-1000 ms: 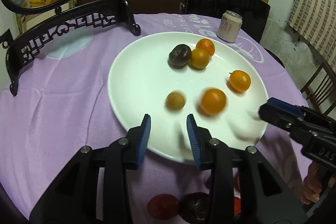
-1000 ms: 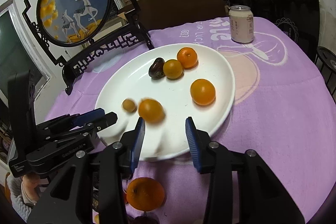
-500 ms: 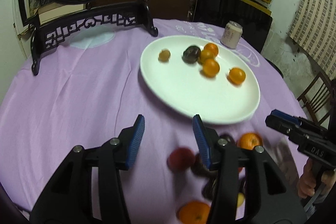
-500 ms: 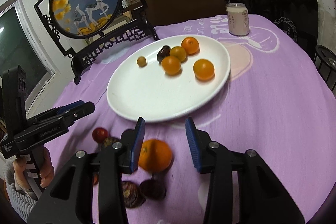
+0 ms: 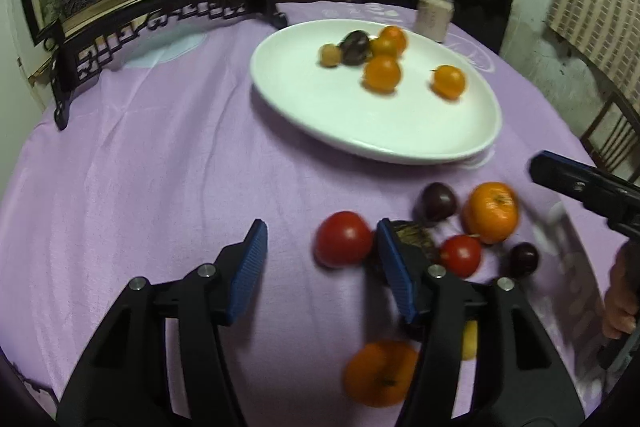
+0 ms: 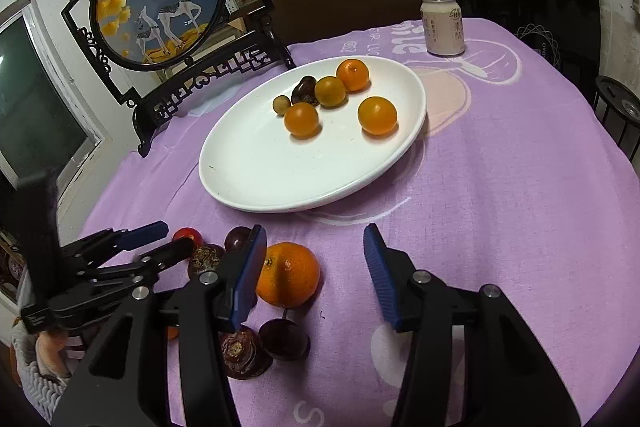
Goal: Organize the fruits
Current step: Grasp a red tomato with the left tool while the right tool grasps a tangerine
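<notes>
A white plate [image 5: 304,107] [image 6: 256,179] holds several small oranges, a dark plum [image 6: 304,89] and a small brown fruit [image 6: 281,104]. On the purple cloth in front of it lie loose fruits: a red tomato [image 5: 343,239], a small tomato [image 5: 460,255], a big orange [image 5: 491,213] [image 6: 289,279], dark plums [image 5: 438,202] and another orange [image 5: 380,373]. My left gripper [image 5: 320,267] is open, low over the cloth, the red tomato just inside its right finger. My right gripper [image 6: 314,269] is open, the big orange beside its left finger.
A drink can [image 6: 442,25] stands behind the plate. A black-framed round deer screen [image 6: 160,15] stands at the back left. The left gripper shows in the right wrist view [image 6: 148,243]; the right gripper's finger shows in the left wrist view [image 5: 576,183]. A chair [image 5: 612,131] is at right.
Both grippers have drawn back from over the plate toward the near cloth, so the loose fruits came into view. A small orange and a brown fruit rolled toward the plate's back cluster.
</notes>
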The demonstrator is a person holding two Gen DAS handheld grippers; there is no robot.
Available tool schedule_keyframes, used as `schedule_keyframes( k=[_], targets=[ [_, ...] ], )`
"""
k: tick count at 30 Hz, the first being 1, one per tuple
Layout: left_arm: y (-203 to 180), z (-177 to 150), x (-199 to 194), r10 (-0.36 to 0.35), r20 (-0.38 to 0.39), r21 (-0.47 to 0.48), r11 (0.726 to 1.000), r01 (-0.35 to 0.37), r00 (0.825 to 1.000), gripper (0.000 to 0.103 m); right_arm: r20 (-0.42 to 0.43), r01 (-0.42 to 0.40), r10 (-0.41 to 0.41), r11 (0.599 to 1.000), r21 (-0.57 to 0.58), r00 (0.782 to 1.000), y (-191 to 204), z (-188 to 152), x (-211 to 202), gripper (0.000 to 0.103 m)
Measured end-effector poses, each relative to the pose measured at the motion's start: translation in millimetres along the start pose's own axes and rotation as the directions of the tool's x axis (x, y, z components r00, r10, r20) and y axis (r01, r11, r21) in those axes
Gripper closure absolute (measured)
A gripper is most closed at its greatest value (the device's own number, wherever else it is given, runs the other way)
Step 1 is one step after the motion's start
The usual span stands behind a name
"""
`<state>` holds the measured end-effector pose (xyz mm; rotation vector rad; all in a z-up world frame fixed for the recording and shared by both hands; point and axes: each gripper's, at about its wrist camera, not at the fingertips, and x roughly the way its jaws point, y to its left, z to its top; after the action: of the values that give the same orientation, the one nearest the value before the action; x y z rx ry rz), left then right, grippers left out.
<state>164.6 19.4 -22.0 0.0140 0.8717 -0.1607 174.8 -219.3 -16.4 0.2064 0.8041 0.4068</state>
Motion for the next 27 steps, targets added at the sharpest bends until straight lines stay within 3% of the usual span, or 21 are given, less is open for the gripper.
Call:
schedule_keyframes(
  k=[3, 6, 8, 16, 21, 27],
  targets=[
    [13.8, 0.9, -4.5, 0.002, 0.009, -0.046, 0.999, -0.002, 1.0, 0.036, 0.0, -0.002, 0.002, 1.0, 0.003, 1.0, -0.2, -0.1, -0.6, 0.052],
    [22.1, -0.9, -14.7, 0.051, 0.032, -0.063, 0.997, -0.049, 0.998, 0.037, 0.0, -0.008, 0.008, 1.0, 0.008, 1.0, -0.3, -0.1, -1.2, 0.052],
    [23.9, -5.0, -16.7, 0.033, 0.029, -0.072, 0.997, -0.031, 0.999, 0.038, -0.012, -0.024, 0.024, 1.0, 0.01, 1.0, 0.7, -1.1, 0.7, 0.052],
    [3.2, -11.6, -5.1, 0.001, 0.011, 0.003, 1.0, -0.001, 1.0, 0.038, -0.083, -0.045, 0.042, 0.998, -0.041, 0.996, 14.4, -10.7, 14.2, 0.052],
    [1.5, -9.3, -0.4, 0.007, 0.024, 0.0, 1.0, -0.007, 1.0, 0.039, -0.114, -0.051, 0.046, 0.998, -0.04, 0.992, 15.3, -14.6, 22.3, 0.052],
    [1.6, -9.4, 1.5, -0.019, 0.025, -0.026, 0.999, 0.019, 1.0, 0.049, -0.137, -0.029, 0.02, 0.997, -0.066, 0.99, 21.1, -22.0, 33.6, 0.052]
  ],
)
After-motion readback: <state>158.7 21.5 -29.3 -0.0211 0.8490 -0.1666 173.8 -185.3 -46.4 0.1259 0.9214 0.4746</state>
